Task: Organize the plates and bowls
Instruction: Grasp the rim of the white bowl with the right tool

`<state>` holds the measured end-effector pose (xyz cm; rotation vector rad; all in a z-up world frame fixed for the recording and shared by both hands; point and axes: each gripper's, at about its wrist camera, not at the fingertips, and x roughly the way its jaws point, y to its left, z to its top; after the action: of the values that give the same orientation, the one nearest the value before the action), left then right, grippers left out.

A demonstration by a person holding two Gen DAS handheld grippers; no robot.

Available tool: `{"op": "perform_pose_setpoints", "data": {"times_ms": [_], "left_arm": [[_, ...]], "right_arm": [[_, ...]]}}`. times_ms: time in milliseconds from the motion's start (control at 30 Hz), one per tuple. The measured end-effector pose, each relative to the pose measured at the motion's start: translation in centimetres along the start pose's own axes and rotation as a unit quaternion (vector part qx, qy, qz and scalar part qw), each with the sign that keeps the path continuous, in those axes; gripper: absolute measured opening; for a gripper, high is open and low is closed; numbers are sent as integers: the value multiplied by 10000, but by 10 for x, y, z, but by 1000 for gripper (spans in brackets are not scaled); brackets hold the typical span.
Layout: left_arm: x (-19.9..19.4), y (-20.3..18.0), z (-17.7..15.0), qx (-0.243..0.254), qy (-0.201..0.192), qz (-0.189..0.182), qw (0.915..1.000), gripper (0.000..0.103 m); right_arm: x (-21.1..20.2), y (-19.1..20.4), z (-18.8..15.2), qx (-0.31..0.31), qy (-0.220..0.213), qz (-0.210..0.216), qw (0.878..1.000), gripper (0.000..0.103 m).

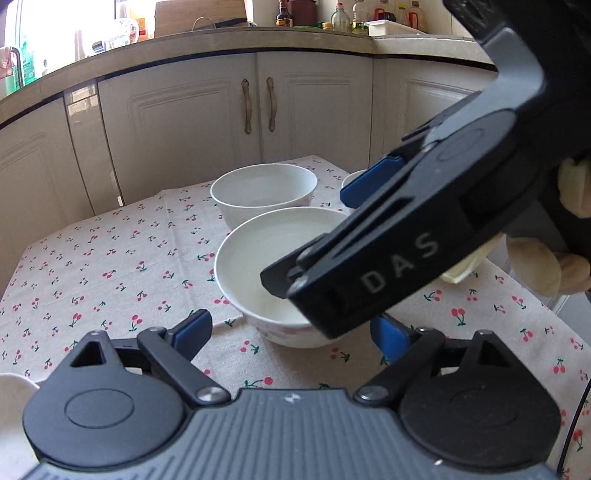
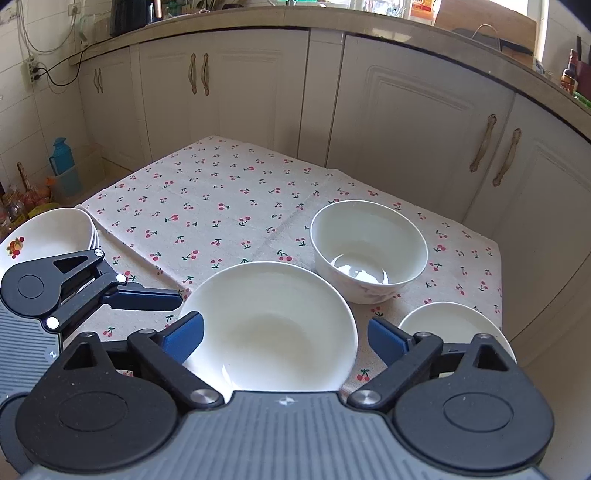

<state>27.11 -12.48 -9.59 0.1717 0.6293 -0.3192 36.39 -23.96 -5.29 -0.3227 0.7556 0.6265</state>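
Note:
A wide white bowl (image 1: 266, 254) (image 2: 271, 325) sits on the cherry-print tablecloth (image 1: 110, 266) (image 2: 221, 206). A deeper white bowl (image 1: 264, 192) (image 2: 369, 251) stands behind it. A small white bowl (image 2: 447, 325) is at the right; its rim shows in the left wrist view (image 1: 351, 179). Stacked fruit-print plates (image 2: 48, 232) lie at the table's left edge. My left gripper (image 1: 291, 332) is open, low before the wide bowl. My right gripper (image 2: 286, 336) is open, its jaws on either side of the wide bowl, above it. It crosses the left wrist view (image 1: 388, 236).
White kitchen cabinets (image 2: 406, 122) and a countertop with bottles (image 1: 340, 18) run behind the table. A blue thermos (image 2: 64, 166) and clutter stand on the floor at the left. The table's far edge (image 2: 495, 243) drops off near the cabinets.

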Motion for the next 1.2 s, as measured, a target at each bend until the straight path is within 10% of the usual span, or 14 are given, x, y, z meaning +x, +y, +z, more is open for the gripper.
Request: {"op": "perform_pose_setpoints", "data": {"times_ms": [1200], "left_arm": [[9, -2, 4, 122, -98, -108, 9998, 86]], "right_arm": [[25, -24, 9, 541, 270, 523, 9968, 71]]}}
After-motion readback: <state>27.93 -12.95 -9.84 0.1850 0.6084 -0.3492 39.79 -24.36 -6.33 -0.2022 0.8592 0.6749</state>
